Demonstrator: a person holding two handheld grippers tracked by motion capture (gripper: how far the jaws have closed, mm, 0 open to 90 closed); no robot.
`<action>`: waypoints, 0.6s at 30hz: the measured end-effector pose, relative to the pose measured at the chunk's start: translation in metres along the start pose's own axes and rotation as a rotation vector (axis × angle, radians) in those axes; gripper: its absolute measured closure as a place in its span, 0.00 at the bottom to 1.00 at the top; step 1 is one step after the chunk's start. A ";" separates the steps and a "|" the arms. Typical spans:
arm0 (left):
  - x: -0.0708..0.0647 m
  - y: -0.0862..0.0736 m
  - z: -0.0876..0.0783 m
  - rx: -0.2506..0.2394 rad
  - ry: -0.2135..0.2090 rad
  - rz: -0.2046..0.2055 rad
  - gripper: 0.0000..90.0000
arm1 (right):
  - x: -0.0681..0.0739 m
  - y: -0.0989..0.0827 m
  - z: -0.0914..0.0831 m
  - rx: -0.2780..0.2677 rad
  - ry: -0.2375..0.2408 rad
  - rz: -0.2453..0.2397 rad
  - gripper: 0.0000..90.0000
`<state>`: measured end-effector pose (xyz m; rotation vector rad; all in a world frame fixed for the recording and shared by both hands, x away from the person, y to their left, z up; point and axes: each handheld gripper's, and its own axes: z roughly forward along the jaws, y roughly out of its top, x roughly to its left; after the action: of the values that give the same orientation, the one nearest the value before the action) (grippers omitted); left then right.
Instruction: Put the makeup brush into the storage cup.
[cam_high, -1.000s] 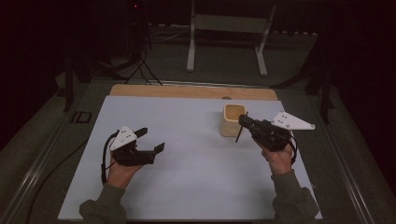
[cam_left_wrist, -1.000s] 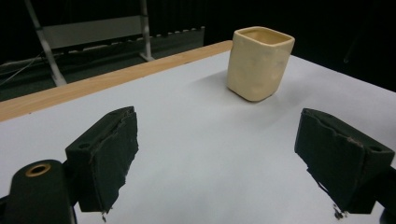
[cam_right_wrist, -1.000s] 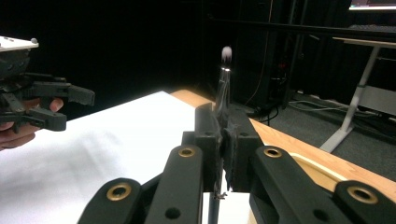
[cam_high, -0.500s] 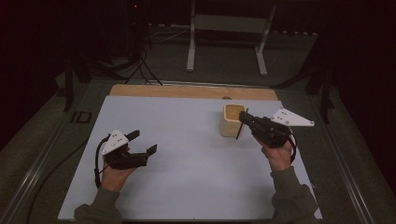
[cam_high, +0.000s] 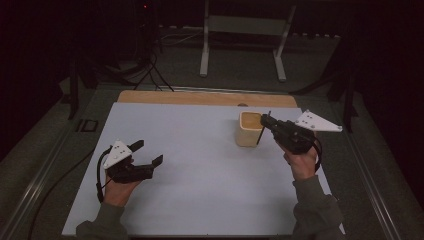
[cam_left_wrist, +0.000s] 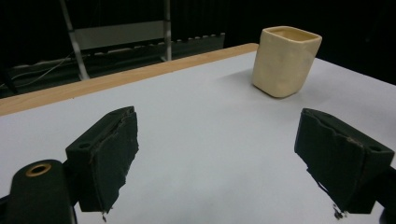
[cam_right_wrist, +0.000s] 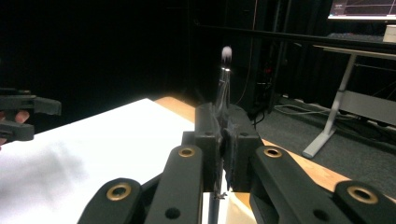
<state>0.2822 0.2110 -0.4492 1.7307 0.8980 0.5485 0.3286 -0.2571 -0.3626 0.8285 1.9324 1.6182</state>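
Thin dark-handled brush (cam_high: 260, 131) clamped between the jaws of the right gripper (cam_high: 268, 123), bristle tip pale and blurred at top in the right gripper view (cam_right_wrist: 227, 52), clear ferrule section just below it. In the high view, handle slanting down and just beside the right wall of the cream cup (cam_high: 249, 128); contact with the cup impossible to tell. Jaws pressed narrow on the brush handle, pads tight either side of it in the right gripper view. Right hand (cam_high: 300, 162) behind the gripper, near the right edge of the bench (cam_high: 200, 200), grey three-cornered plate on top.

Cream square-sided cup upright toward the far right part of the bench's white sheet, a little in from the wooden strip (cam_high: 200, 98) along the far edge; seen also in the left gripper view (cam_left_wrist: 286, 60), inside hidden from that angle.

Left gripper (cam_high: 150, 154) low over the near left part of the bench, held in the left hand (cam_high: 117, 187), well apart from the cup. Jaws wide, nothing between them, bare white sheet between the two black pads (cam_left_wrist: 109, 154) in the left gripper view. Cable looping from it toward the left edge.
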 end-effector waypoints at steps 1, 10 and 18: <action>0.000 -0.001 -0.001 0.002 0.003 0.002 0.16 | -0.001 0.001 0.000 0.001 -0.003 0.001 0.95; 0.004 -0.003 -0.009 0.002 0.015 0.003 0.16 | -0.009 0.007 0.001 -0.002 -0.022 0.005 0.95; 0.006 -0.006 -0.012 0.001 0.021 0.003 0.16 | -0.015 0.010 0.002 -0.005 -0.034 0.022 0.95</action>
<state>0.2757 0.2235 -0.4509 1.7299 0.9108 0.5687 0.3421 -0.2658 -0.3533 0.8732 1.9016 1.6104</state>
